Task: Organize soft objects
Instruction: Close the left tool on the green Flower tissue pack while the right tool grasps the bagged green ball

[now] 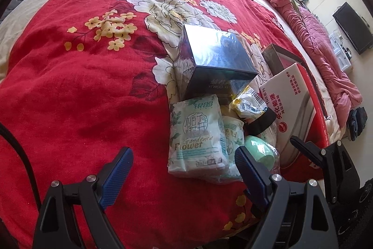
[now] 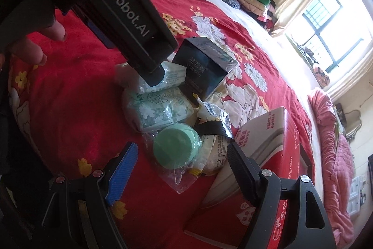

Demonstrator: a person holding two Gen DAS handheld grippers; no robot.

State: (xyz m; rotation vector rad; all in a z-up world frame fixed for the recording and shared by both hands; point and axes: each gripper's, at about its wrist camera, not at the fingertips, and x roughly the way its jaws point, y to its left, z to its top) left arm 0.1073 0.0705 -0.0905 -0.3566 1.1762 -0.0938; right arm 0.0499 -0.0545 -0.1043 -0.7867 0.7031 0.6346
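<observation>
Left gripper (image 1: 184, 176): fingers apart, nothing between them; right gripper (image 2: 181, 169): fingers apart, empty; tissue packs (image 1: 198, 137) lie on red bedspread (image 1: 81, 85), touching dark box (image 1: 214, 62); green, possibly lidded, container (image 2: 177, 151) just beside.

1. The right gripper (image 2: 181, 162) is hovering with jaws spread wide over a green tub (image 2: 176, 148).
2. Tissue packs (image 2: 160, 109) are lying beside a dark box (image 2: 205, 69) on the red blanket (image 2: 77, 97).
</observation>
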